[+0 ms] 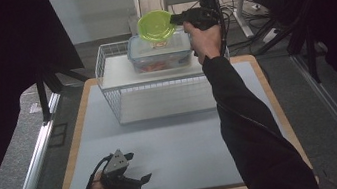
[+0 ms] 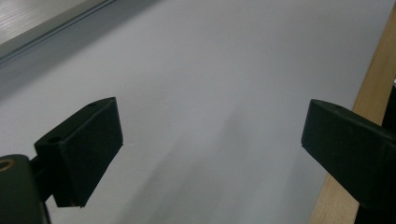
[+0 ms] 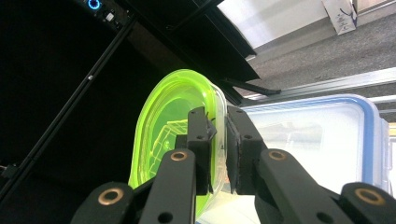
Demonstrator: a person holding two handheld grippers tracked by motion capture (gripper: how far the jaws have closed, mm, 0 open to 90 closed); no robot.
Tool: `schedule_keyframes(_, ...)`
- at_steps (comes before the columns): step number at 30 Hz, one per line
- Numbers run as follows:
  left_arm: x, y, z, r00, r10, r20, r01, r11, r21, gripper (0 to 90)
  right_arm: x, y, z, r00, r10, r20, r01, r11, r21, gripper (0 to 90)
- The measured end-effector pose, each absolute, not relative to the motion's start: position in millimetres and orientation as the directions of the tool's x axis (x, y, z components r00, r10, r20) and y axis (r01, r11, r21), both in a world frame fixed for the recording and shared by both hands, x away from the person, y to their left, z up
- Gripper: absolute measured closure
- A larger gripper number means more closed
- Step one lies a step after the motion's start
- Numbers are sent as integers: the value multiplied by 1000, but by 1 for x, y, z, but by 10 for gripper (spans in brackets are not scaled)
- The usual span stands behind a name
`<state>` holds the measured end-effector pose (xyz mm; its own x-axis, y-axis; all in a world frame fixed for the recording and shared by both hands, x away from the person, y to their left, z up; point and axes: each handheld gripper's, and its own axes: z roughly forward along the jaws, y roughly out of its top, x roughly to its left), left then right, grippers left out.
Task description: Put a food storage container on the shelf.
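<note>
A round lime-green lidded container (image 1: 155,25) hangs in the air above a clear box with a blue-edged lid (image 1: 160,51), which stands on the top shelf of a white wire rack (image 1: 117,71). My right gripper (image 1: 178,18) reaches in from the right and is shut on the green container's rim. In the right gripper view its jaws pinch the green container (image 3: 173,121) on edge, with the clear box (image 3: 322,140) just behind. My left gripper (image 1: 134,168) rests low on the grey mat near the front left, open, with nothing between its fingers (image 2: 86,149).
A grey mat (image 1: 179,148) covers the wooden board (image 1: 281,118). The rack's lower shelf (image 1: 167,102) is bare. Metal rails run along both sides of the table. A desk frame and cables stand behind the rack.
</note>
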<state>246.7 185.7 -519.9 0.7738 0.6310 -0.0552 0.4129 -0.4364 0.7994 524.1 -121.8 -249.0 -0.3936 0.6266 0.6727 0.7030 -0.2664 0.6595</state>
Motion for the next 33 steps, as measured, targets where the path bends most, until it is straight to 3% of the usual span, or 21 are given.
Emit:
schedule_keyframes(5, 247, 186, -520, 774, 630, -56, 413, -437, 799, 52, 526, -121, -253, -382, 625, 681, 703, -282, 653, 798)
schedule_keyframes(9, 247, 185, -520, 776, 628, -55, 413, -440, 798, 52, 527, -120, -254, -373, 622, 688, 705, -292, 646, 733)
schedule_keyframes(22, 246, 184, -520, 779, 625, -53, 411, -445, 795, 52, 531, -119, -259, -383, 621, 684, 713, -271, 646, 687)
schedule_keyframes(33, 246, 182, -521, 784, 619, -38, 405, -465, 787, 53, 533, -120, -262, -470, 588, 659, 718, -180, 673, 432)
